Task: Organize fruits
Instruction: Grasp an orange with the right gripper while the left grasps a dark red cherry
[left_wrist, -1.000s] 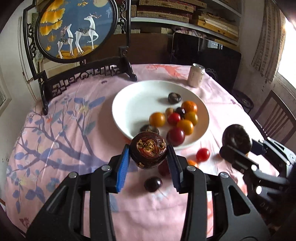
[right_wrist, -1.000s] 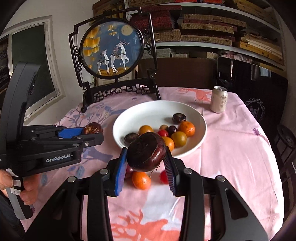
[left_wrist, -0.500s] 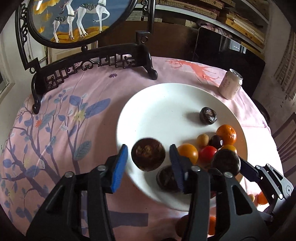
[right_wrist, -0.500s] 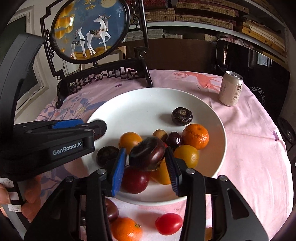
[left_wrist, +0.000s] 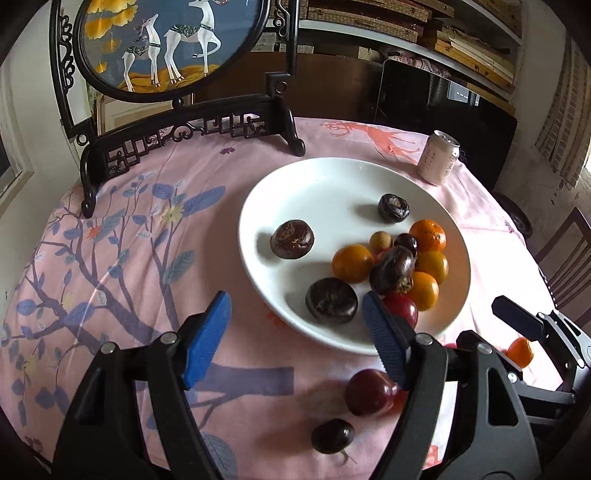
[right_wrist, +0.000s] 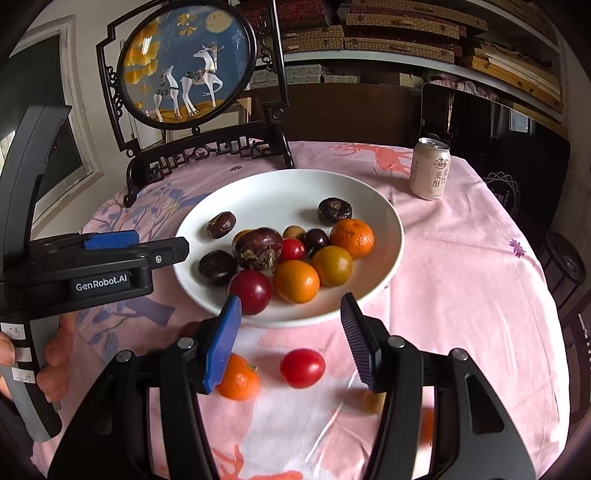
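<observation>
Both grippers hang over the near rim of the white plate, each with jaws opening and nothing between the pads: the left gripper stands widest, the right gripper less so. The drop-off step looks finished, judging by the two dark passion fruits lying free on the plate, one alone on its left side and one atop the pile of oranges and plums. Fruit is left on the pink tablecloth just short of the plate: a mandarin, a red tomato, a small longan, a red plum and a dark plum. The next move probably calls for lowering open jaws astride one of these, closing gently so the soft skin does not split
</observation>
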